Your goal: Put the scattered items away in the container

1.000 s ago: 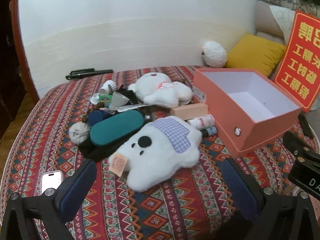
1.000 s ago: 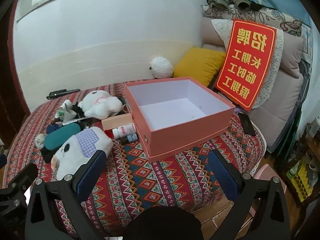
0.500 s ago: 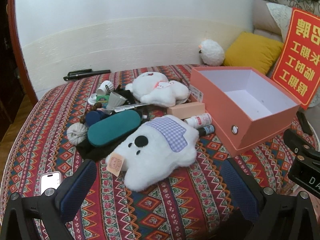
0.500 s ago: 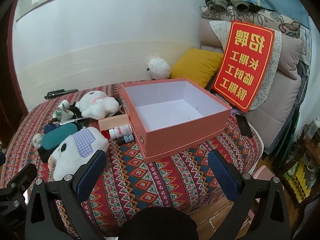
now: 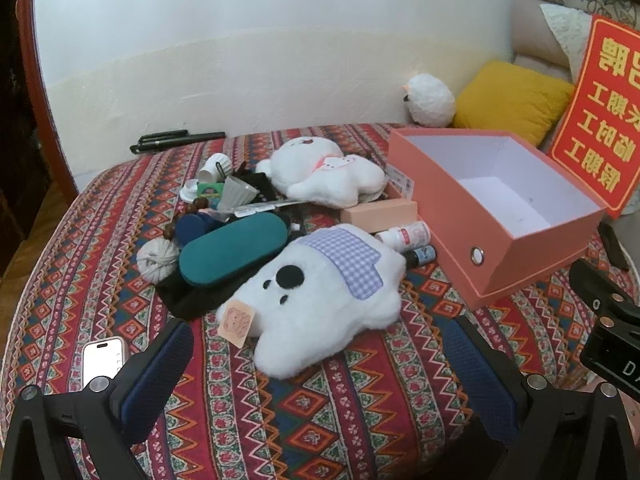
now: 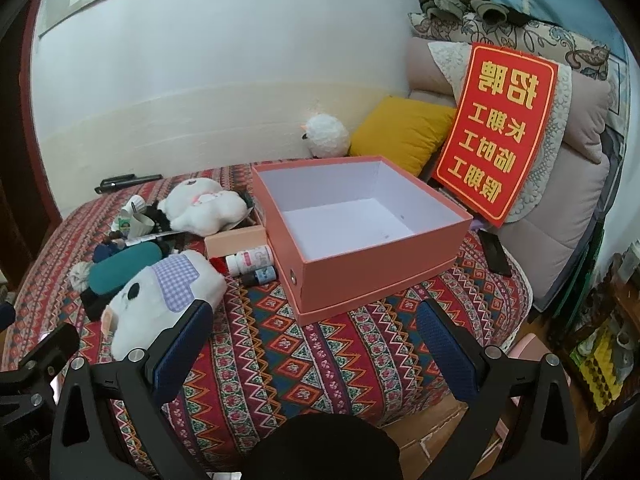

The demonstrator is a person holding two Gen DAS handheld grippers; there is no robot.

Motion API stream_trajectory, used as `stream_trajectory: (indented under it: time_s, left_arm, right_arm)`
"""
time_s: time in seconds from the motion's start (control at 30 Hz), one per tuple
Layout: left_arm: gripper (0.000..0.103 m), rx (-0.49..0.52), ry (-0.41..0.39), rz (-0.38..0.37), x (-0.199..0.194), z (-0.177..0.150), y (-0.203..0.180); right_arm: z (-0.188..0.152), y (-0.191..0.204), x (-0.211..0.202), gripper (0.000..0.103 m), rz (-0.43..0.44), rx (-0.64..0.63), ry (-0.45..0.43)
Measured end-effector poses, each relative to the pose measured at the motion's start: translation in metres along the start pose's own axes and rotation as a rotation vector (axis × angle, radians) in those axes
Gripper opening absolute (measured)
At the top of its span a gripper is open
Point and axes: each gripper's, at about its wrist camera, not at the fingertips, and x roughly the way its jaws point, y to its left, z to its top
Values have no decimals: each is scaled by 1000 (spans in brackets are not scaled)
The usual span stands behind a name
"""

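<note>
Both wrist views have edged nearer the pile since a second ago. Empty and open-topped, the salmon-pink box [image 6: 360, 224] waits on the patterned bedspread [image 5: 320, 412]. Just left of it lie a patch-backed white plush [image 5: 320, 292], a teal case [image 5: 232, 250] and small bottles [image 5: 408, 235]. Left gripper [image 5: 320, 364] and right gripper [image 6: 316, 340] hover wide apart, holding nothing.

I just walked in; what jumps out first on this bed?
The big open salmon box sits empty on the patterned bedspread. To its left lies a jumble led by a white plush with a checked patch. A red sign leans behind the box.
</note>
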Motion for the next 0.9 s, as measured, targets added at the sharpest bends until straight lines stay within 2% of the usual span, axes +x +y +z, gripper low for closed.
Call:
stream_trajectory:
  time_s: [0.63, 0.77, 0.9]
  left_arm:
    - [103, -36, 22, 8, 11, -1, 17]
    - [103, -24, 16, -13, 17, -8, 30]
    - [103, 32, 2, 14, 27, -19, 53]
  right_arm:
    - [-1, 16, 10, 103, 34, -20, 24]
    - [-1, 16, 19, 103, 117, 37, 49]
    - [-4, 26, 42, 103, 280, 121, 120]
